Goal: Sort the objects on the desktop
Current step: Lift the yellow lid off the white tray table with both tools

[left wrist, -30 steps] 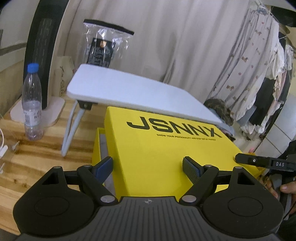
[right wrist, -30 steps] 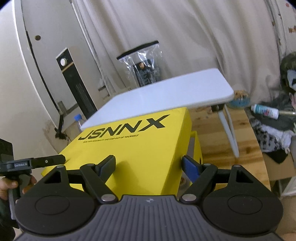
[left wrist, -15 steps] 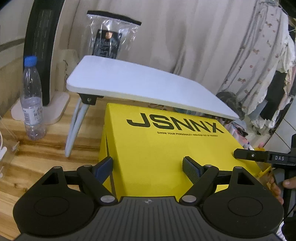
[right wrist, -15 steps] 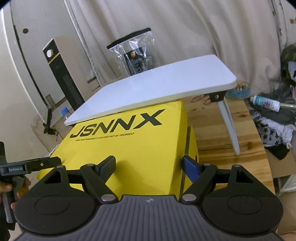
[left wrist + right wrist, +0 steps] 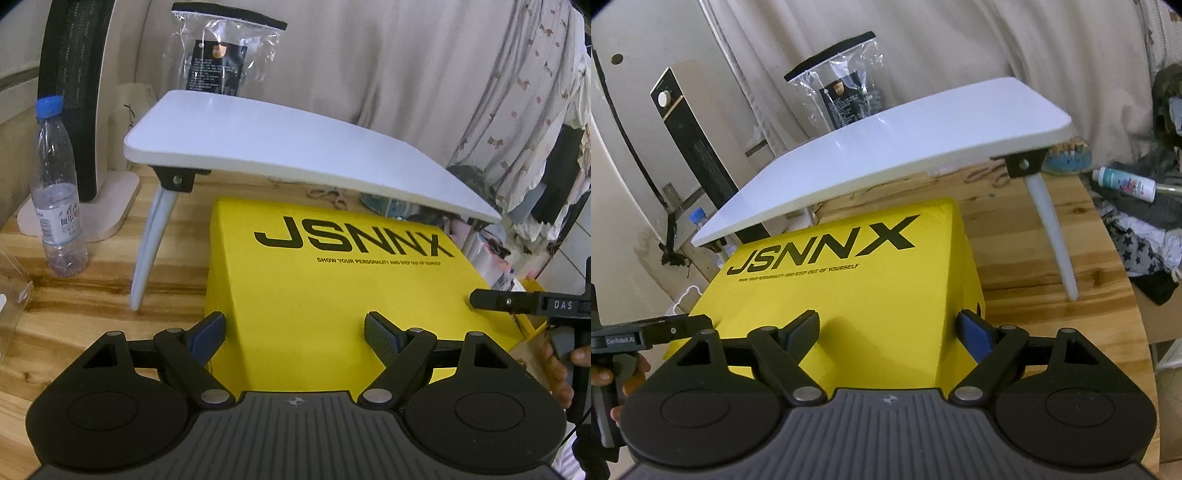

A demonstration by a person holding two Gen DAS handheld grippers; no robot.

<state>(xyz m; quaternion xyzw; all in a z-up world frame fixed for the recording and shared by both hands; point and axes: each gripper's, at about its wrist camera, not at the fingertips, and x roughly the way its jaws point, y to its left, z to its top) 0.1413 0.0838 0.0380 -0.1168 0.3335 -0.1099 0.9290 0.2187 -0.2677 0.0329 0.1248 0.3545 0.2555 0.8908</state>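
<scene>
A yellow box lid marked JSNNX [image 5: 332,280] covers its base on the wooden desk; it also shows in the right wrist view [image 5: 849,280]. My left gripper [image 5: 294,332] is open, its jaws straddling the lid's near left corner. My right gripper [image 5: 888,330] is open, its jaws straddling the near right corner. Each gripper shows in the other's view, the right at the lid's right edge [image 5: 517,302] and the left at its left edge [image 5: 657,332]. Whether the pads touch the lid is unclear.
A white folding lap table [image 5: 295,147] stands just behind the box, its leg [image 5: 151,243] beside the box's left side. A water bottle [image 5: 57,188] and a black heater [image 5: 70,92] stand at left. A clear bag [image 5: 221,62], clothes [image 5: 1145,240] and a small bottle [image 5: 1126,182] lie around.
The lid has come down over the base: the gap and the base's rim at its sides have closed. Both grippers lowered with it and stayed open.
</scene>
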